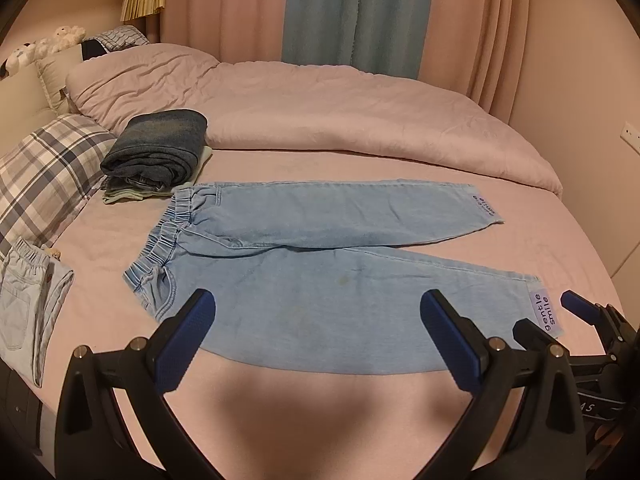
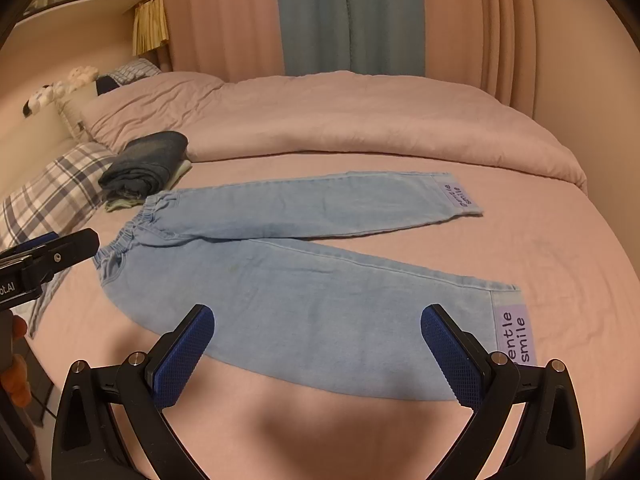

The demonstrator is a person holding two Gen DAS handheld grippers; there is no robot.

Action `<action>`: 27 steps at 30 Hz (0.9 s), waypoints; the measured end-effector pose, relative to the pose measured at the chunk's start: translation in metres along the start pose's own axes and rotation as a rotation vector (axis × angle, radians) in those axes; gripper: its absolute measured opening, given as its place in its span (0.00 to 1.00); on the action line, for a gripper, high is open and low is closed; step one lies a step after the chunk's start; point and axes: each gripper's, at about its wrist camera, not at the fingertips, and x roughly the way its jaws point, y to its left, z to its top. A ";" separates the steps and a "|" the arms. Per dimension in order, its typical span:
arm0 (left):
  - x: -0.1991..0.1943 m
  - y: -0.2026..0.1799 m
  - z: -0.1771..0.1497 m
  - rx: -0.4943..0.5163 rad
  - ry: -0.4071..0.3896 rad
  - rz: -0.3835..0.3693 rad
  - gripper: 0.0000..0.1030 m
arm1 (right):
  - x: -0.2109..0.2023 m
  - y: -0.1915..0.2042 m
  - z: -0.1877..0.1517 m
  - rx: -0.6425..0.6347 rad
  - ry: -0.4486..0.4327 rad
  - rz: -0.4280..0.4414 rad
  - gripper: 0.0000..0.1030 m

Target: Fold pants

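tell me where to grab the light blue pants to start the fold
Probably take the light blue pants at the near leg's hem, by the "gentle smile" patch, coming in low from the near bed edge: they lie flat, legs spread, so an edge gives the fingers purchase.

The near cuff label [image 2: 514,336] is partly covered by a gripper finger. A second pair of pants [image 1: 28,304] is cut off at the left edge. The toys [image 1: 40,46] far left are blurred.

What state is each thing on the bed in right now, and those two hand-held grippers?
Light pants: spread flat, unfolded, legs apart.
Dark jeans: folded, on a stack.
Duvet: bunched at the far side.
Left hand-held gripper: open, empty.
Right hand-held gripper: open, empty.
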 end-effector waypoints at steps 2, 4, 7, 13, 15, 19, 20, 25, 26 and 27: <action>0.000 0.000 0.000 0.003 -0.001 0.000 1.00 | 0.000 0.000 0.000 -0.001 0.000 0.002 1.00; 0.000 0.000 -0.001 0.006 -0.002 -0.003 1.00 | 0.000 0.001 0.000 -0.005 -0.001 0.003 1.00; 0.000 -0.001 -0.001 0.008 -0.001 -0.002 1.00 | -0.001 0.001 0.000 -0.006 -0.002 0.003 1.00; 0.001 -0.003 0.000 0.012 -0.002 -0.001 1.00 | -0.001 0.002 0.000 -0.007 -0.002 0.002 1.00; 0.002 -0.004 0.000 0.015 -0.001 0.002 1.00 | -0.001 0.002 0.000 -0.007 -0.002 0.001 1.00; 0.002 -0.004 0.000 0.014 0.000 0.002 1.00 | -0.001 0.002 0.000 -0.009 -0.001 0.000 1.00; 0.002 -0.003 0.000 0.014 0.000 0.001 1.00 | -0.001 0.002 0.000 -0.010 -0.001 0.000 1.00; 0.004 -0.001 -0.002 0.011 0.008 -0.002 1.00 | 0.001 0.003 0.001 -0.014 0.005 -0.001 1.00; 0.005 -0.001 -0.002 0.010 0.011 -0.002 1.00 | 0.002 0.003 0.001 -0.015 0.007 -0.001 1.00; 0.006 0.000 -0.002 0.007 0.014 -0.003 1.00 | 0.003 0.004 0.001 -0.017 0.010 -0.001 1.00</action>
